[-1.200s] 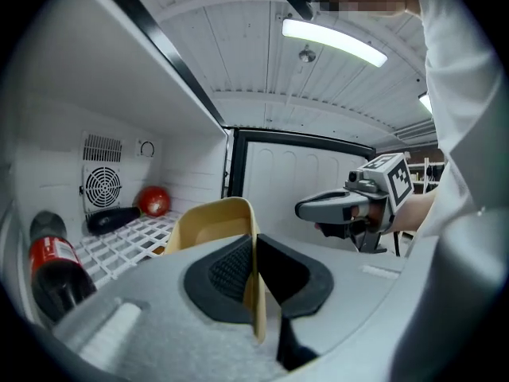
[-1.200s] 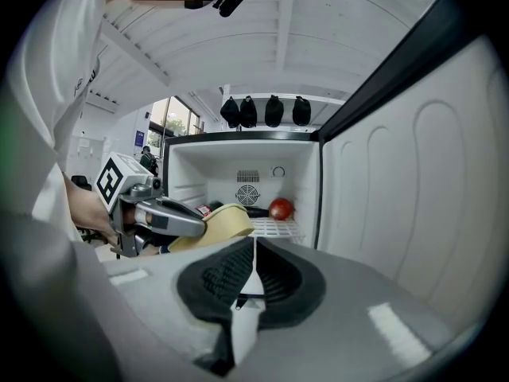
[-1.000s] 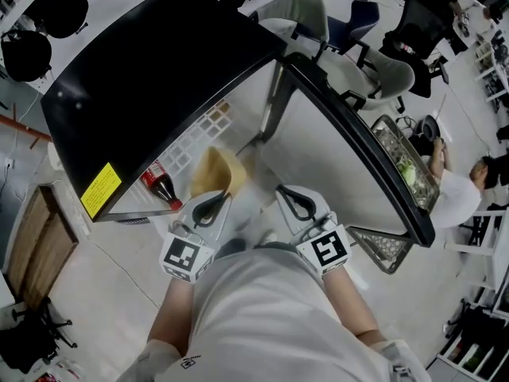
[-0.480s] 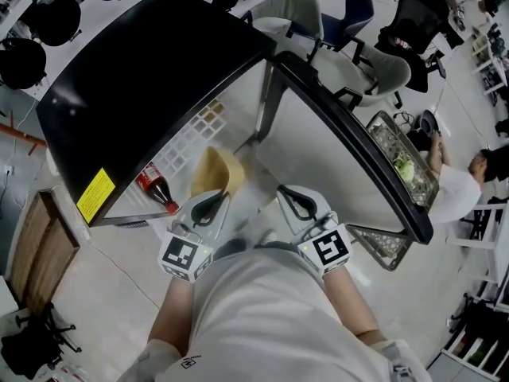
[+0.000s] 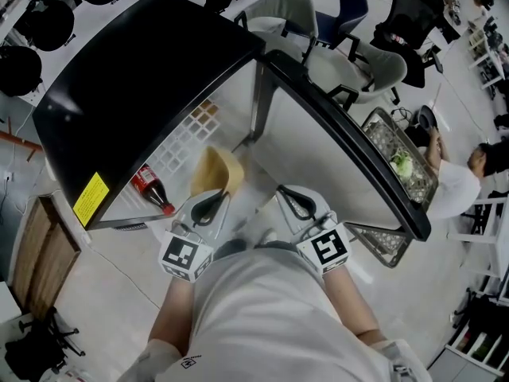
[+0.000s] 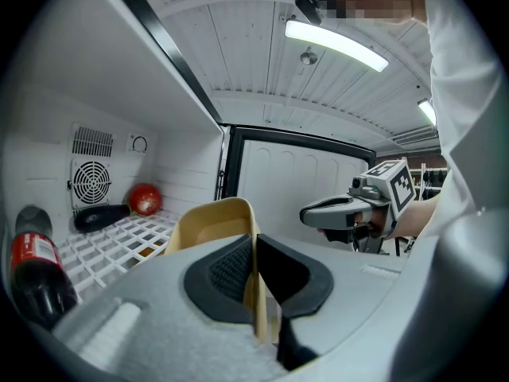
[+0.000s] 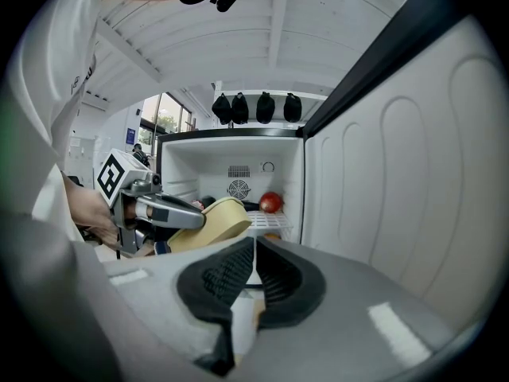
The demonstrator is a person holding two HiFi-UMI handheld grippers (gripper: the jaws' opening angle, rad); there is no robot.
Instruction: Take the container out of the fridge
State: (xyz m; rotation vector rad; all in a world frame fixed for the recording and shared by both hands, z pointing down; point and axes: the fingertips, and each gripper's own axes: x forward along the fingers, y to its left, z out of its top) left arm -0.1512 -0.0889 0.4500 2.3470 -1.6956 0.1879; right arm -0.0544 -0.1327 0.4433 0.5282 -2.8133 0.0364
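A tan, bowl-like container [image 5: 216, 172] hangs just in front of the open fridge [image 5: 151, 78]. My left gripper [image 5: 213, 201] is shut on its rim. In the left gripper view the container's thin wall [image 6: 213, 221] stands pinched between the dark pads [image 6: 227, 269] of my left gripper [image 6: 256, 249]. My right gripper [image 5: 290, 197] sits beside it to the right, shut and empty. The right gripper view looks past that gripper [image 7: 254, 265] at the container [image 7: 211, 221] and the left gripper [image 7: 195, 213], both outside the fridge opening.
On the white wire shelf [image 6: 103, 249] lie a cola bottle [image 6: 36, 269], a dark object [image 6: 99, 216] and a red ball [image 6: 145, 199]. The fridge door [image 5: 342, 142] stands open to the right. Office chairs [image 5: 358, 66] and a seated person [image 5: 453, 185] are beyond it.
Nothing has changed in either grip; the head view has only drifted a little, and the container stays held in front of the fridge.
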